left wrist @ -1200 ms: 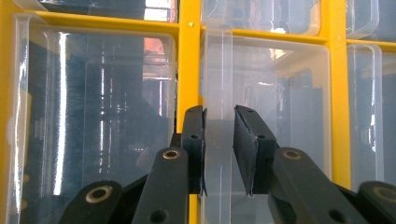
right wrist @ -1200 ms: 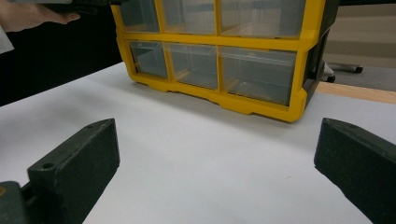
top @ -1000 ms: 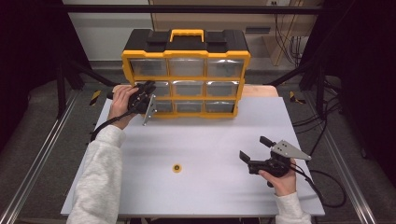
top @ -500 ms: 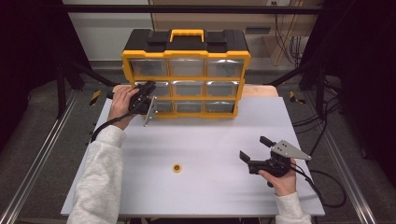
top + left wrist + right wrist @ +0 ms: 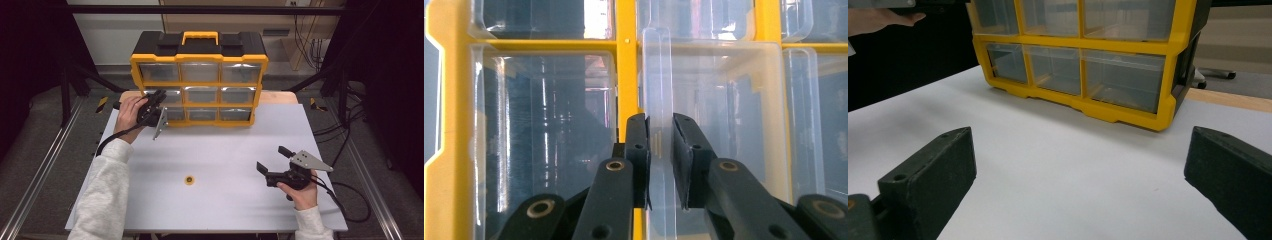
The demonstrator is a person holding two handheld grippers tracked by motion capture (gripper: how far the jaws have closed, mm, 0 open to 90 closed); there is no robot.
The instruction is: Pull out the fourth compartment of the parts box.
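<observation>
- Left tongs (image 5: 660,150): closed narrowly on the clear drawer tab (image 5: 659,100), at the yellow organizer's (image 5: 199,82) left side.
- Right tongs (image 5: 1078,185): spread wide, holding nothing, low over the white surface (image 5: 225,155).

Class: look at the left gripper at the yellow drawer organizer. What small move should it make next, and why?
Probably a short, straight pull back toward the person. In the left gripper view the left gripper has its fingers nearly shut, one on each side of the clear drawer's handle tab, and the drawer still sits flush in the organizer, so pulling should slide it open.
</observation>
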